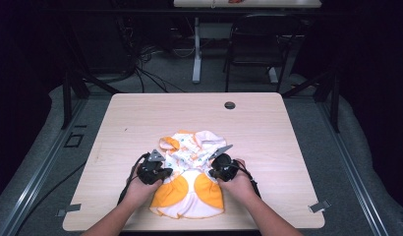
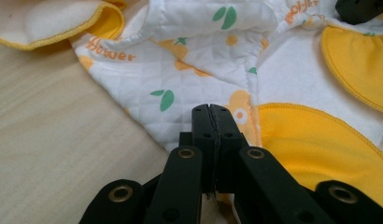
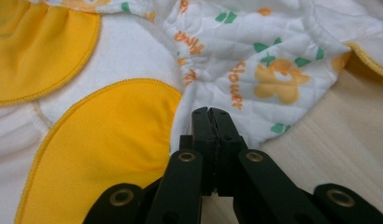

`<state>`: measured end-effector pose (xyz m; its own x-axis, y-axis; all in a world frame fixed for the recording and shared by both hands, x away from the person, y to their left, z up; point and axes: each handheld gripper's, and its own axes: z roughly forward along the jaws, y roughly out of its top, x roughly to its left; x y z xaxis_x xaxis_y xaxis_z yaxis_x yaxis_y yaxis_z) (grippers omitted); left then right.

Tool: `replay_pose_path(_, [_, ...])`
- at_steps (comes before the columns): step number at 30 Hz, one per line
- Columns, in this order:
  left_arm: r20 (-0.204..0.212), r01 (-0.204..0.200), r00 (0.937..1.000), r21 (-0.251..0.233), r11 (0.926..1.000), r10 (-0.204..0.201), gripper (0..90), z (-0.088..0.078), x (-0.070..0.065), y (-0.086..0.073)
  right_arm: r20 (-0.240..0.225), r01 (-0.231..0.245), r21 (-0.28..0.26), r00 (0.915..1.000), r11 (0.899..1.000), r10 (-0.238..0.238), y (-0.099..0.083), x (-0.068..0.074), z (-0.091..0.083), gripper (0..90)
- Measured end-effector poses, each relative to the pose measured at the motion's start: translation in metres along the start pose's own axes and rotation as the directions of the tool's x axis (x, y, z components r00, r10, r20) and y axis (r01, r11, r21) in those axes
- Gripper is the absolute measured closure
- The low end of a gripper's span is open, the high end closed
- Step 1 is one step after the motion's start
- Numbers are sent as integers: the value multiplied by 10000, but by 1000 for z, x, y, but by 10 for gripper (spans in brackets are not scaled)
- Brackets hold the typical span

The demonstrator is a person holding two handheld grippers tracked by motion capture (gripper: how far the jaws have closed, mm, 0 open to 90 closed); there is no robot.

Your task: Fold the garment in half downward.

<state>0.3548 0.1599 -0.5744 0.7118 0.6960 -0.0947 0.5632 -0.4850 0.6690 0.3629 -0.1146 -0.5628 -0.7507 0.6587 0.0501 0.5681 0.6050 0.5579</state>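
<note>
A small quilted baby garment (image 1: 189, 172) lies crumpled on the near middle of the wooden table (image 1: 140, 118). It is white with orange flowers, green leaves and large yellow-orange panels. My left gripper (image 1: 167, 171) rests at its left edge, and my right gripper (image 1: 211, 173) at its right edge. In the left gripper view the jaws (image 2: 211, 110) are shut, tips over the printed cloth (image 2: 203, 70) beside a yellow panel. In the right gripper view the jaws (image 3: 211, 112) are shut too, at the border of the printed cloth (image 3: 255, 60). I see no cloth pinched between either pair.
A round cable hole (image 1: 229, 104) sits near the table's far edge. Bare wood surrounds the garment on all sides. Beyond the table stand a black chair (image 1: 258, 44) and a white desk leg (image 1: 196, 54) among floor cables.
</note>
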Motion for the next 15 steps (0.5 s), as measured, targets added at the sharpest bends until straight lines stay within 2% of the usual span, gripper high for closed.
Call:
replay_pose_path(9, [556,-97,9984,85,9999,92,900,-9,-13,-12,-284,288,121,9992,9995,-285,-15,14,-10,900])
replay_pose_path(15, [681,-320,9972,244,9992,303,900,-12,-19,-14,-476,452,296,9979,9985,-438,-20,19,-14,900])
